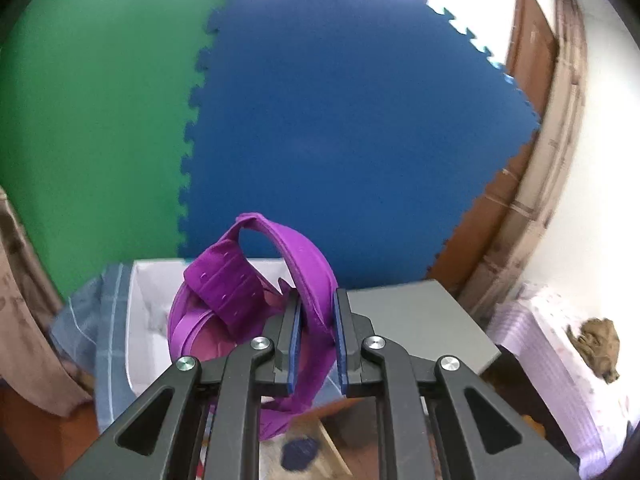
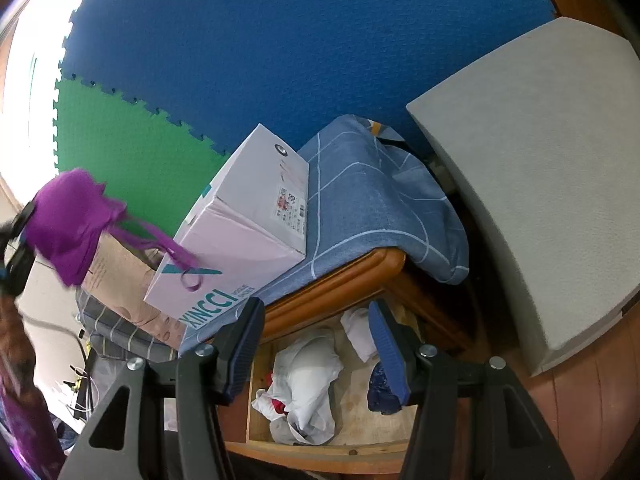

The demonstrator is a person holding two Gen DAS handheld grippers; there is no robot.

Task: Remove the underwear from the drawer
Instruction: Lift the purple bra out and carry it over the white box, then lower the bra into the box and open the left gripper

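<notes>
My left gripper (image 1: 316,312) is shut on a purple bra (image 1: 248,300) and holds it up in the air above an open white box (image 1: 148,320). The same bra (image 2: 72,224) shows at the far left of the right wrist view, hanging from the left gripper with a strap trailing down. My right gripper (image 2: 316,324) is open and empty above the open wooden drawer (image 2: 304,446). In the drawer lie a white garment (image 2: 308,376), a smaller white piece (image 2: 360,332) and a dark blue garment (image 2: 382,390).
A white XINCCI shoebox (image 2: 244,236) lies on a blue checked cloth (image 2: 360,208) on top of the wooden cabinet. A grey cushion (image 2: 540,184) stands at the right. Blue and green foam mats (image 1: 340,120) cover the wall behind.
</notes>
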